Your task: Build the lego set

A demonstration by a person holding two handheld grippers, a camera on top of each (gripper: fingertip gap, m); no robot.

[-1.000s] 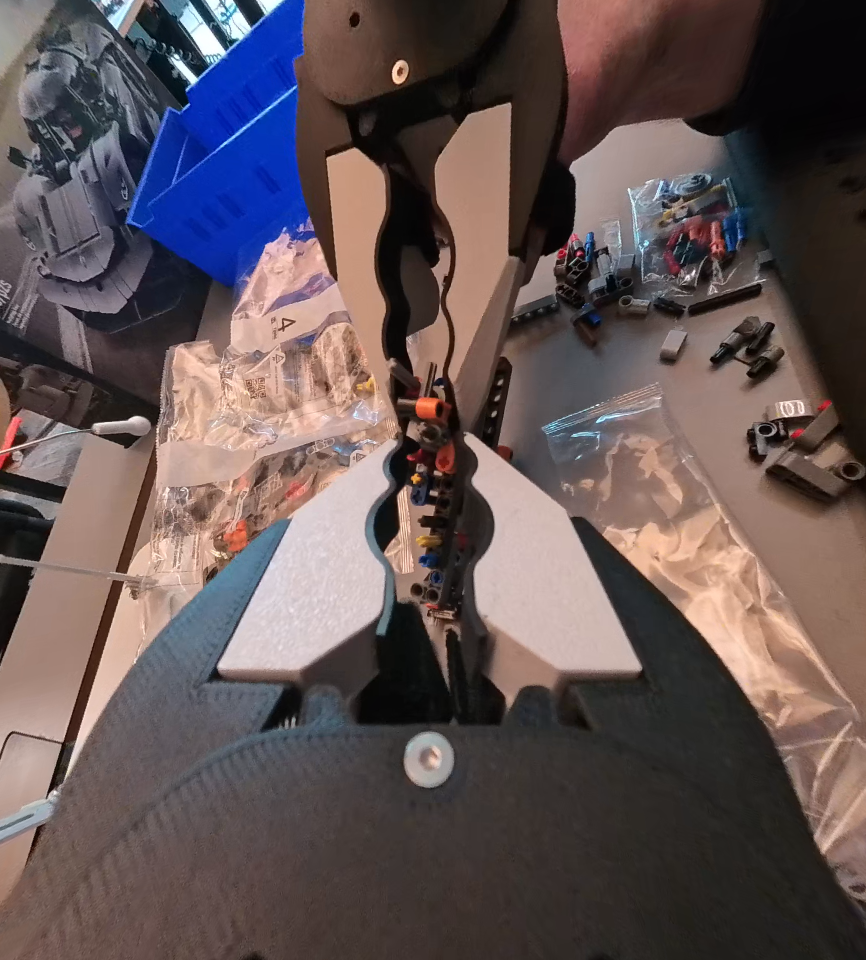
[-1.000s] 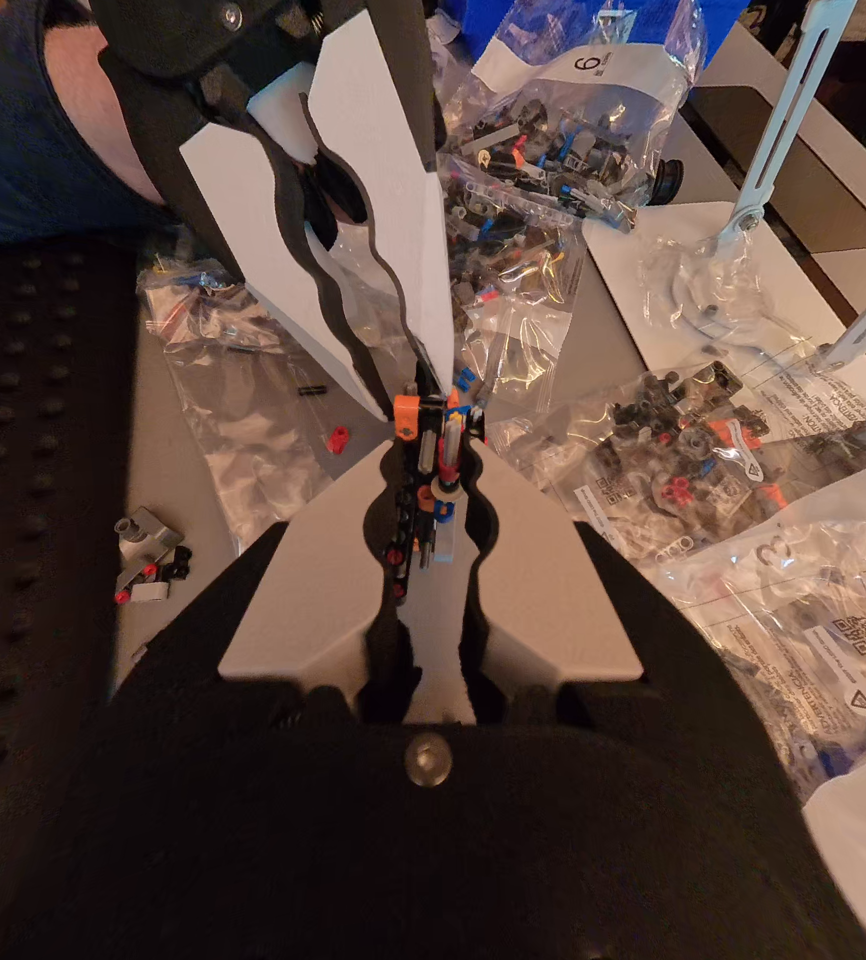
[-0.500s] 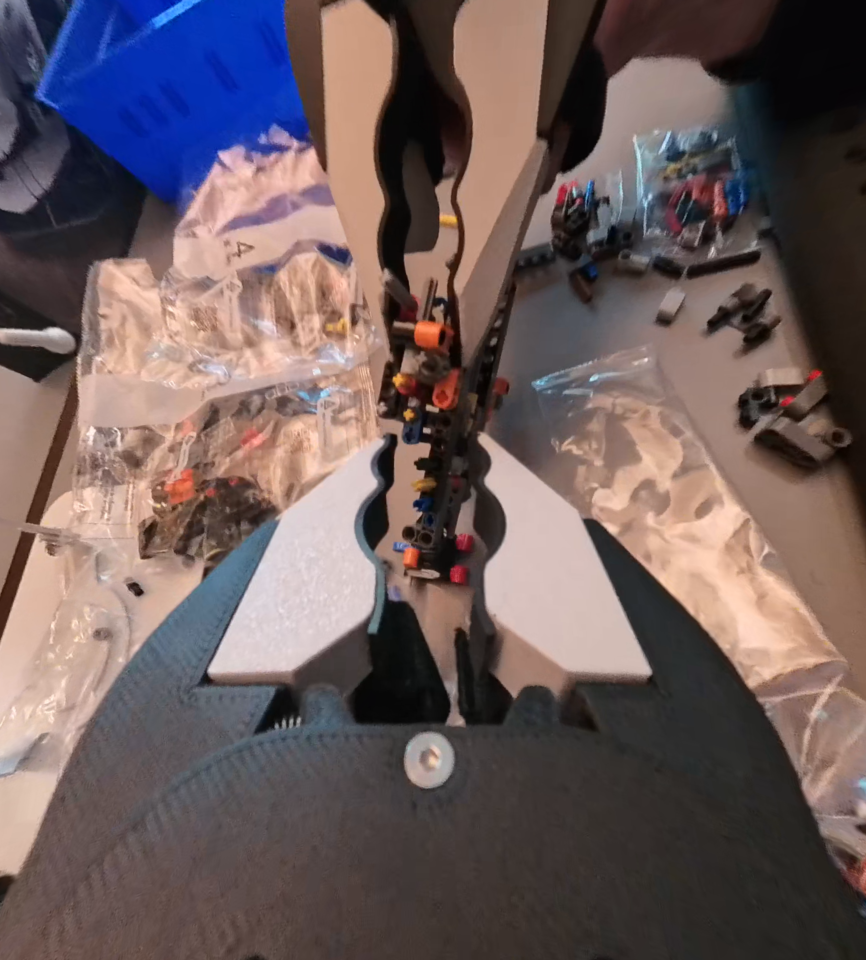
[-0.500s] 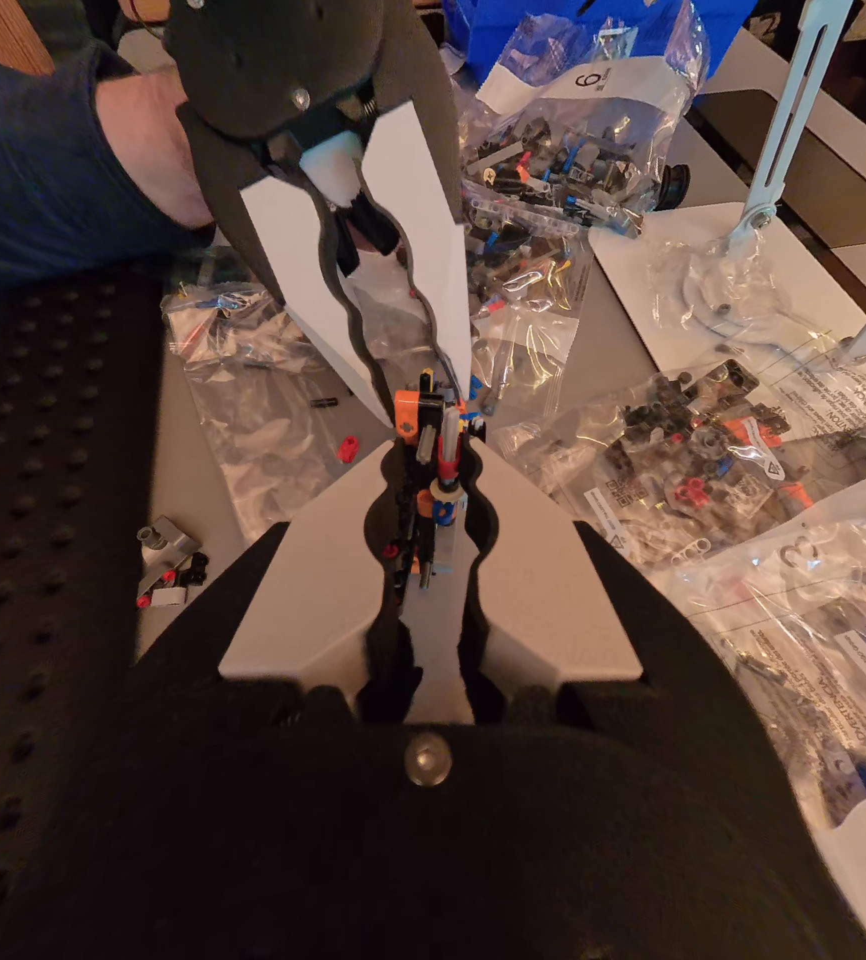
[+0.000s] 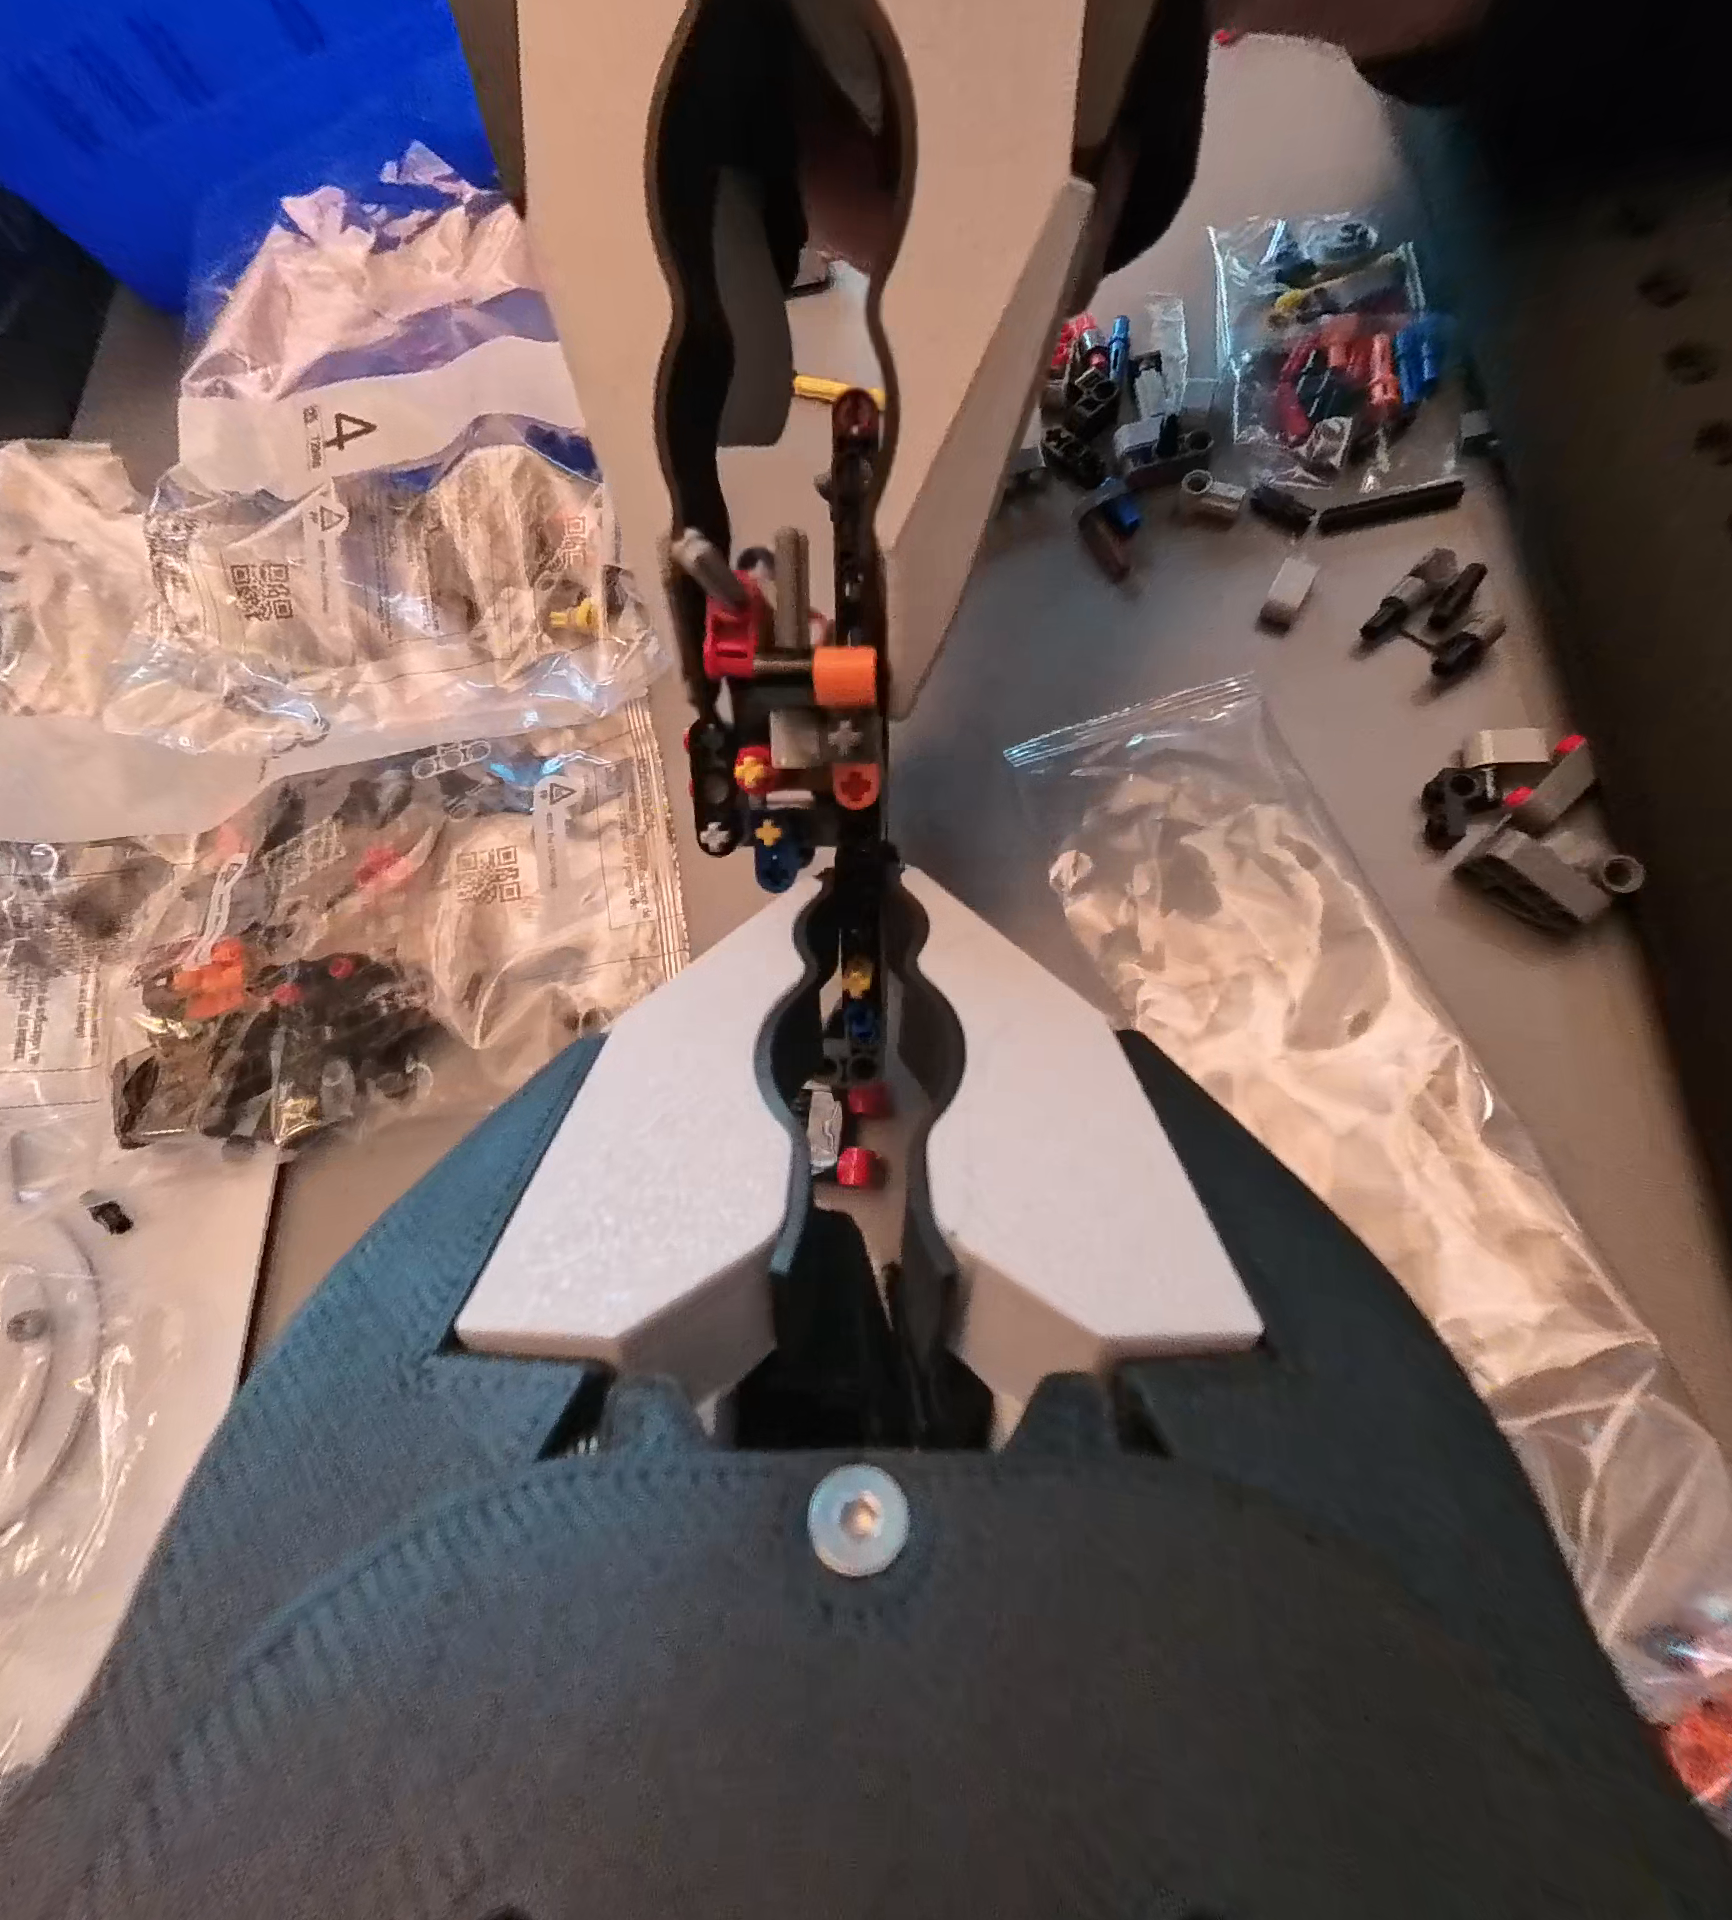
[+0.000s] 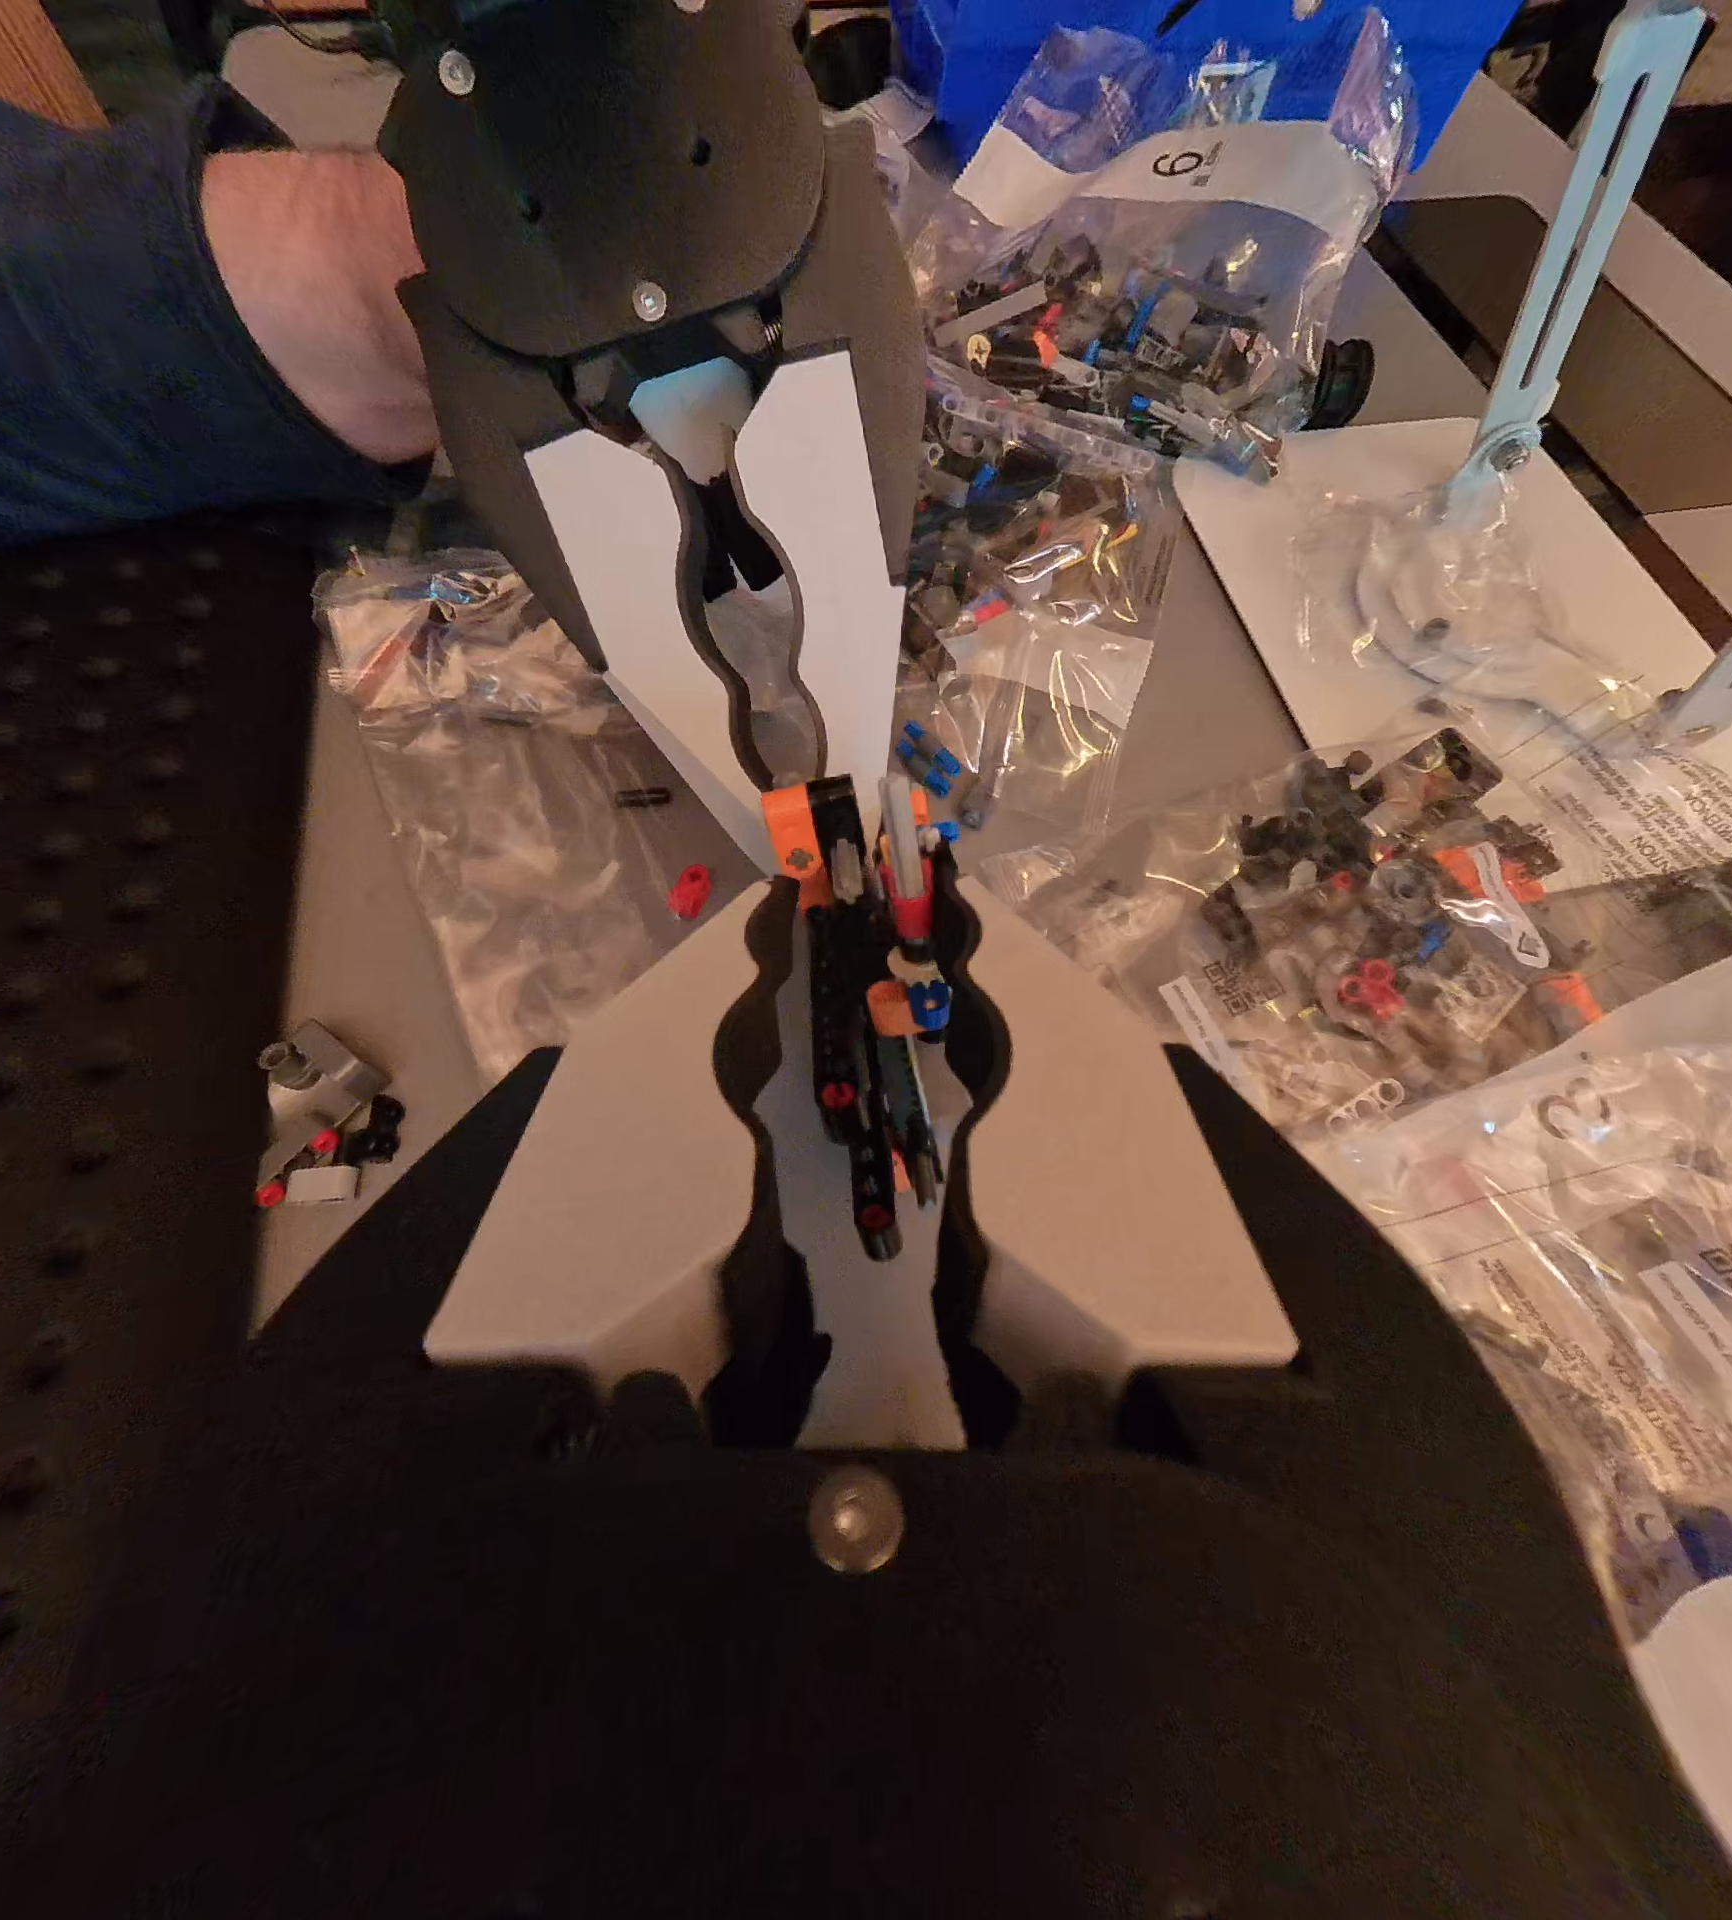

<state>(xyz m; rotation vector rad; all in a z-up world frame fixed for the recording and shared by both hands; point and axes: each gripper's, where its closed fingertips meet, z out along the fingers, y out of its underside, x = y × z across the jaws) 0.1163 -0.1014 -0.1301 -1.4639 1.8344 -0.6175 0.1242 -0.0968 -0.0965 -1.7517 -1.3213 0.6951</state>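
A slim lego assembly (image 5: 789, 727) of black beams with orange, red, blue and grey parts is held in the air between both grippers. My left gripper (image 5: 857, 883) is shut on one end of its black beam. My right gripper (image 6: 862, 883) is shut on the other end of the assembly (image 6: 862, 997). The right gripper (image 5: 789, 696) comes in from the top of the left wrist view. The left gripper (image 6: 820, 790) comes in from the top of the right wrist view, held by a person's hand (image 6: 322, 312). The two sets of tips face each other, a short gap apart.
Several sealed bags of parts (image 5: 374, 499) (image 6: 1132, 291) lie on the grey table. An empty clear bag (image 5: 1257, 935), loose pieces (image 5: 1153, 416) and a small grey sub-build (image 5: 1527, 831) (image 6: 322, 1101) lie nearby. A blue bin (image 5: 166, 135) stands behind. A black perforated mat (image 6: 62, 1039) borders the table. Less than 4 cm separates the two grippers' tips.
The two grippers have drawn apart along the assembly, so more of it shows between their tips. The left gripper has backed away in the right wrist view.
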